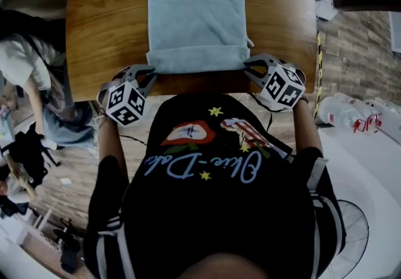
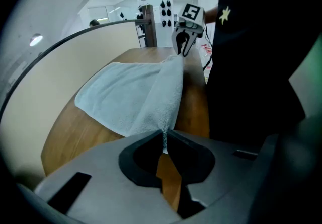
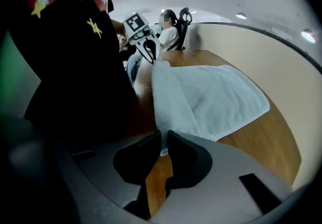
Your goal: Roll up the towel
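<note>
Light blue towel [image 1: 195, 8] lies spread on the wooden tabletop [image 1: 100, 21], with its near edge raised off the wood. My left tongs [image 1: 150, 77] are pinched tight on the towel's near left corner, and my right tongs [image 1: 247, 66] are clamped on its near right corner. Left of the towel, past the tabletop, there's a person [image 1: 25, 64]. Right of the towel, down on the floor, are plastic bottles [image 1: 341, 108] and a fan [image 1: 360, 234].

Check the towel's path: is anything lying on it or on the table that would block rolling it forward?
Nothing visible does. The towel has nothing lying on it, and only the wooden table shows around it. The left hand-held gripper and right hand-held gripper each pinch a near corner.
</note>
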`<action>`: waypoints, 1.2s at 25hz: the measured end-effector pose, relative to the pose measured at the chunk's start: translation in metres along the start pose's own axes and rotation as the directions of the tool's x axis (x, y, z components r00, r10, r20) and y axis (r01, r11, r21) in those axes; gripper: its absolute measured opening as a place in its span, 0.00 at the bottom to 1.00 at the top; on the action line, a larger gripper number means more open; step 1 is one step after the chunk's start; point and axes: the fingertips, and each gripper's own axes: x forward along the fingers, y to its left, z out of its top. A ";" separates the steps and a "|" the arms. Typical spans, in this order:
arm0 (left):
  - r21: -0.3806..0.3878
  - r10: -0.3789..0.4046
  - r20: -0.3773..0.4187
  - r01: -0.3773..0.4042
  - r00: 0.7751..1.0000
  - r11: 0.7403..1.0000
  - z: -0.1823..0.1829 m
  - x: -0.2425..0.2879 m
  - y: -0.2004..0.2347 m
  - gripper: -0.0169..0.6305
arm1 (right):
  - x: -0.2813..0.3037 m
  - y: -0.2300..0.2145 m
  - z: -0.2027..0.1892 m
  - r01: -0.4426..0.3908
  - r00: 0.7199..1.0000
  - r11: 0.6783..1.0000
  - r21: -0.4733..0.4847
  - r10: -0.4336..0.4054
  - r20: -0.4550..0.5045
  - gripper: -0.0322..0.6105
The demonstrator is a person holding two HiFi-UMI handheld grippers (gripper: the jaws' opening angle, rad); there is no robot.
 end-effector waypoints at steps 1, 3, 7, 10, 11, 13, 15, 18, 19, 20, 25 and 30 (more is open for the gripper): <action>-0.018 -0.015 0.010 0.015 1.000 1.000 0.001 -0.003 0.000 0.07 | -0.002 0.001 0.001 -0.022 1.000 0.999 0.030 0.022 0.013 0.11; -0.053 -0.030 0.033 0.031 0.999 0.998 0.004 -0.007 0.005 0.07 | -0.006 -0.002 0.004 -0.053 0.998 0.994 0.094 0.049 0.042 0.11; -0.058 -0.022 0.038 0.024 0.999 0.998 0.011 -0.011 0.023 0.07 | -0.014 -0.017 0.011 -0.076 0.993 0.975 0.208 0.055 0.108 0.11; -0.062 -0.017 0.025 0.019 1.000 0.998 0.014 -0.008 0.039 0.07 | -0.018 -0.029 0.014 -0.086 0.989 0.963 0.256 0.052 0.140 0.11; -0.060 -0.016 0.020 0.017 1.000 0.998 0.014 -0.007 0.043 0.07 | -0.018 -0.033 0.015 -0.089 0.988 0.960 0.265 0.051 0.147 0.11; -0.054 -0.015 0.012 0.016 1.000 0.998 0.016 -0.004 0.050 0.07 | -0.018 -0.042 0.017 -0.095 0.986 0.956 0.278 0.051 0.162 0.11; -0.057 -0.013 0.006 0.014 1.000 0.998 0.017 -0.001 0.056 0.07 | -0.016 -0.050 0.017 -0.099 0.983 0.951 0.292 0.049 0.175 0.11; -0.061 0.002 0.002 -0.001 1.000 0.998 0.019 0.002 0.068 0.07 | -0.014 -0.063 0.016 -0.082 0.984 0.946 0.315 0.028 0.173 0.11; -0.061 0.007 0.000 -0.007 1.000 0.998 0.020 0.003 0.071 0.07 | -0.013 -0.067 0.015 -0.071 0.985 0.945 0.320 0.016 0.170 0.11; -0.062 0.015 -0.002 -0.015 1.000 0.998 0.020 0.005 0.075 0.07 | -0.012 -0.072 0.015 -0.057 0.986 0.944 0.326 0.002 0.168 0.11; -0.111 0.080 0.005 -0.079 0.997 0.991 0.020 0.018 0.098 0.07 | -0.004 -0.094 0.013 0.015 0.990 0.947 0.322 -0.060 0.130 0.11; -0.149 0.138 0.008 -0.135 0.990 0.980 0.020 0.029 0.113 0.07 | 0.008 -0.108 0.010 0.063 0.992 0.960 0.274 -0.090 0.084 0.11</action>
